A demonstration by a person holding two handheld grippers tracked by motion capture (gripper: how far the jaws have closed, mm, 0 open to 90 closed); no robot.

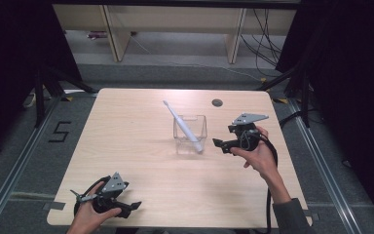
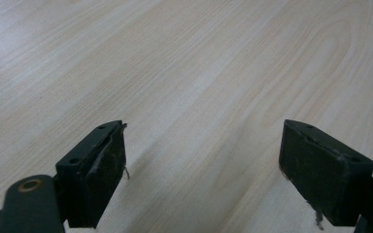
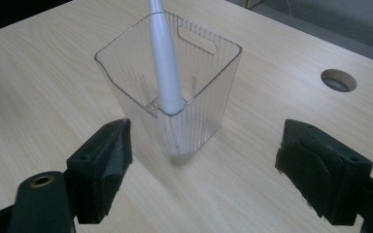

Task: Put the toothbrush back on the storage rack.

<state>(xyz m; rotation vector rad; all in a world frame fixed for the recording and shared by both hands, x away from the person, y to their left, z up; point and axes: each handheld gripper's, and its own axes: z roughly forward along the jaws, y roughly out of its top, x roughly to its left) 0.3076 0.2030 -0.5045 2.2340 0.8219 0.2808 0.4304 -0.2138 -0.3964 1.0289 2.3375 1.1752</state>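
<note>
A clear ribbed plastic container (image 1: 190,134) (image 3: 175,92) stands upright near the middle of the wooden table (image 1: 136,141). A white electric toothbrush (image 1: 182,126) (image 3: 166,63) leans inside it, head sticking out to the upper left in the high view. My right gripper (image 1: 222,145) (image 3: 201,174) is open just right of the container, jaws apart and empty, pointing at it. My left gripper (image 1: 132,208) (image 2: 201,179) rests open near the table's front left edge, with bare wood between its jaws.
A round cable hole (image 1: 217,102) (image 3: 338,79) sits in the table at the back right. Wooden furniture legs (image 1: 119,39) and loose cables (image 1: 265,44) lie on the floor beyond the table. Dark curtains flank both sides.
</note>
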